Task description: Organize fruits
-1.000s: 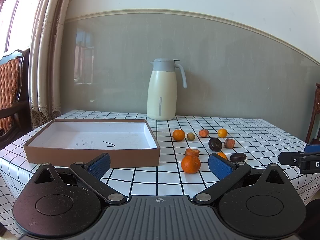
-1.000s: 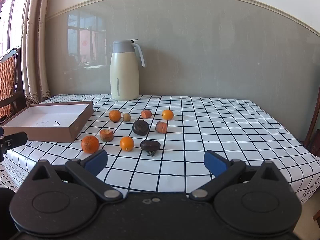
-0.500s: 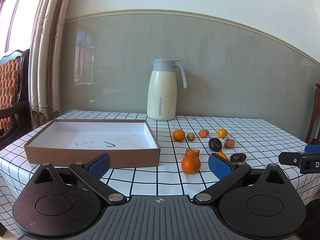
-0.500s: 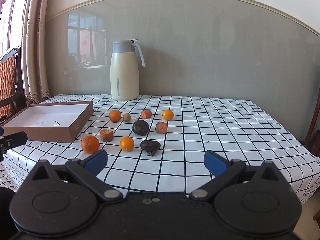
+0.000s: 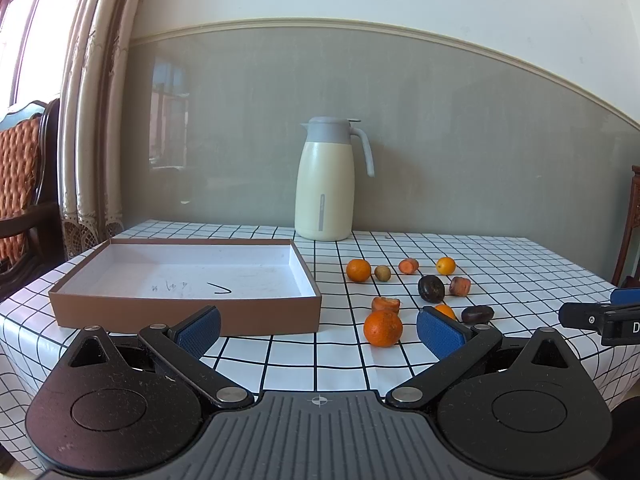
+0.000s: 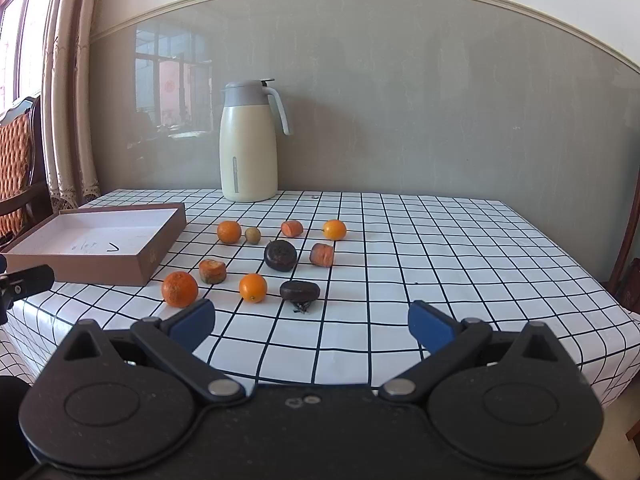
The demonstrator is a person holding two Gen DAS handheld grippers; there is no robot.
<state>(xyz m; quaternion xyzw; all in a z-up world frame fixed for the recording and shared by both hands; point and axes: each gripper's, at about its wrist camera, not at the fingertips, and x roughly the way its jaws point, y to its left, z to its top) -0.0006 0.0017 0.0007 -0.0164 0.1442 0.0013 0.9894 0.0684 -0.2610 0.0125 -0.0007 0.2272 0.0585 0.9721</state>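
Observation:
Several small fruits lie loose on the checked tablecloth: a large orange (image 5: 383, 328) (image 6: 179, 289), smaller oranges (image 6: 253, 287) (image 6: 229, 231) (image 6: 334, 229), dark round fruits (image 6: 280, 255) (image 6: 299, 291), a small greenish one (image 6: 253, 235) and orange-red pieces (image 6: 212, 271) (image 6: 322, 255) (image 6: 291, 228). An empty brown box with a white inside (image 5: 188, 272) (image 6: 96, 236) stands to their left. My left gripper (image 5: 318, 330) is open and empty, near the table's front edge before the box and the large orange. My right gripper (image 6: 310, 322) is open and empty, in front of the fruits.
A cream jug with a grey lid (image 5: 326, 180) (image 6: 249, 142) stands at the back by the grey wall. A wooden chair (image 5: 24, 184) and curtains are on the left. The right gripper's tip shows at the left wrist view's right edge (image 5: 600, 318).

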